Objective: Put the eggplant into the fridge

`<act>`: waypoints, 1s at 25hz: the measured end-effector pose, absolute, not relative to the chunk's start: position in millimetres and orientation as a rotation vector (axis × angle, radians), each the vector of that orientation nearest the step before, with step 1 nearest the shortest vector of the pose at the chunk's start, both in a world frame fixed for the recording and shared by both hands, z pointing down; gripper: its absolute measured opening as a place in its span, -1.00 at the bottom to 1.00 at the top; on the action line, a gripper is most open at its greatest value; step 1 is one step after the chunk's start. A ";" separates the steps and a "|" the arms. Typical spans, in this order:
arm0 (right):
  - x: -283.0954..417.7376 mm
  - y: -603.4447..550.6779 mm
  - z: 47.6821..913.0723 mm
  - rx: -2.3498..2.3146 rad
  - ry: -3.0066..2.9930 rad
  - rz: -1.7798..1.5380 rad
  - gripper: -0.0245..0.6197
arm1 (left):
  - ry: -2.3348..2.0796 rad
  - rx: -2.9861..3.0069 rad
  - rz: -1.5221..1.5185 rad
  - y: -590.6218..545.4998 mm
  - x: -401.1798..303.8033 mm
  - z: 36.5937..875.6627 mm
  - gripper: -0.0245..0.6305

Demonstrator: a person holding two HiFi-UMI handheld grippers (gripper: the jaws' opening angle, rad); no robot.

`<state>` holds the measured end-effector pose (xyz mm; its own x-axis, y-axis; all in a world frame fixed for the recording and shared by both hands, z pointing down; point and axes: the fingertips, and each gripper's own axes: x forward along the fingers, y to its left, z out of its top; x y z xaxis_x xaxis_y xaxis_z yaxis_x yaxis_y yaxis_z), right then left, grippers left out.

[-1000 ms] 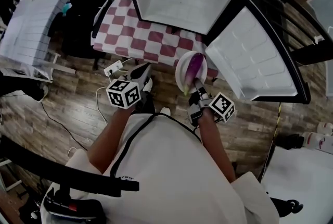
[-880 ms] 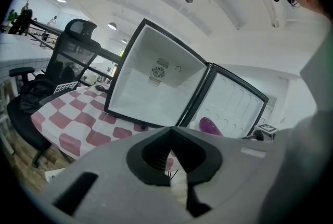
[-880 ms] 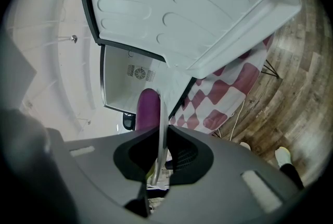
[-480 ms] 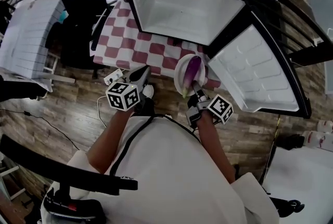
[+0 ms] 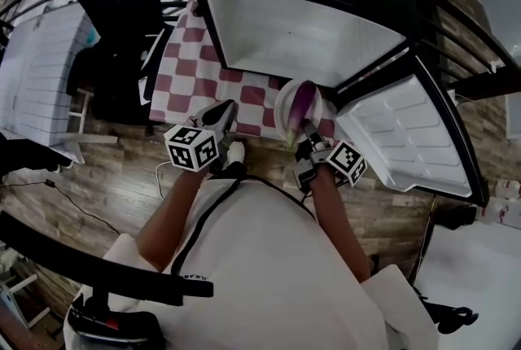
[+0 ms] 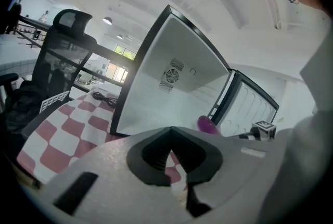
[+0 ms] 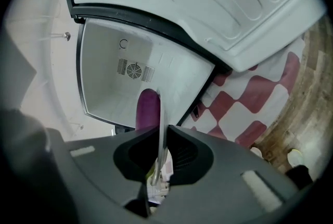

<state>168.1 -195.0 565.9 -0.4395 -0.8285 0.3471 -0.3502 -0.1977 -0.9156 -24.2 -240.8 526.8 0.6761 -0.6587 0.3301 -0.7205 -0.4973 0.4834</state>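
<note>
Carrying entry, one view at a time.

**Head view.** The right gripper has its jaws clamped on the near rim of a white plate. The eggplant lies on the plate, purple, lengthwise toward the open fridge. Compared with a second ago, both grippers and the plate have advanced. The plate's far edge, which was over the checked desk, now sits just at the fridge's lower front edge. Judged from this, the approach is nearly done, but the eggplant is not yet inside. The fridge door stands swung out to the right, clear of the path. The left gripper is level with the right one, forearm extended and tilted slightly down.

**Left gripper view.** The left gripper has its jaws together, with nothing between them. The white fridge interior is ahead, and the eggplant tip shows at the right.

**Right gripper view.** The plate rim appears edge-on, pinched between the jaws. The eggplant rests to the left of it, framed against the fridge's back wall. The gripper points slightly downward at the opening.
</note>
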 end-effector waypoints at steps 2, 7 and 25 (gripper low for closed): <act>164.1 -209.1 568.6 -1.385 1.650 -1.670 -0.80 | -1.044 2.296 0.137 -254.8 -30.2 527.0 -0.92; 153.1 -240.4 577.6 -1.429 1.602 -1.666 -0.80 | -1.010 2.304 0.144 -288.9 -46.9 528.0 -0.92; 124.7 -353.9 597.3 -1.448 1.604 -1.670 -0.80 | -0.952 2.308 0.167 -366.3 -65.6 540.2 -0.92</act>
